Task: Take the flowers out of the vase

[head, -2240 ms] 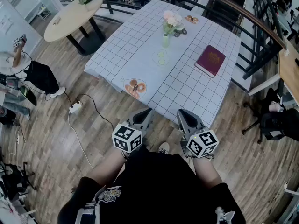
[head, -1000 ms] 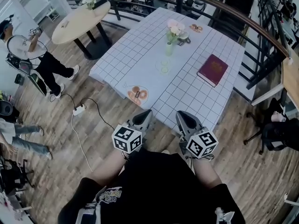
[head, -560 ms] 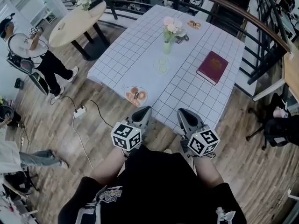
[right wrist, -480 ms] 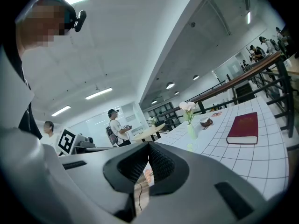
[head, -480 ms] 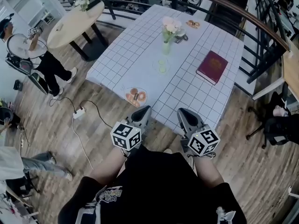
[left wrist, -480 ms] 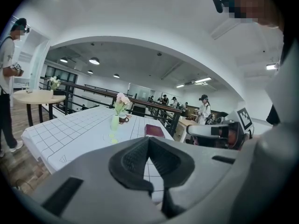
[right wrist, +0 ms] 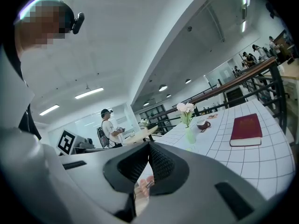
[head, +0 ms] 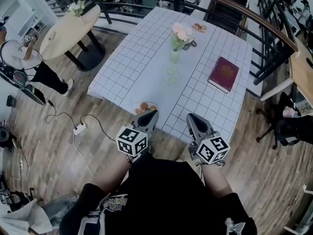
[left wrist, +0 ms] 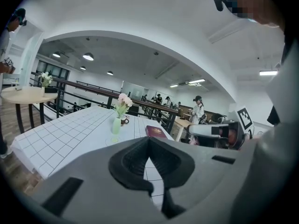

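Pink flowers (head: 180,32) stand upright in a pale green vase (head: 174,55) toward the far side of the white grid-cloth table (head: 132,67). Both grippers are at the table's near edge, well short of the vase. My left gripper (head: 150,115) is shut and empty, as is my right gripper (head: 192,117). In the left gripper view the flowers (left wrist: 124,100) and vase (left wrist: 116,125) show far beyond the shut left gripper (left wrist: 149,141). The right gripper view has the flowers (right wrist: 185,108) and vase (right wrist: 190,135) ahead of the shut right gripper (right wrist: 149,148).
A dark red book (head: 224,74) lies on the table's right. A plate of doughnuts (head: 145,107) sits at the near edge by my left gripper. A small clear dish (head: 170,75) lies before the vase, a cup (head: 190,44) behind it. Railing (head: 254,18), a round table (head: 66,31) and a person (head: 24,65) surround.
Both shut grippers have come closer to the table's near edge; the doughnut plate now lies just ahead of the left one. The person at the left has shifted.
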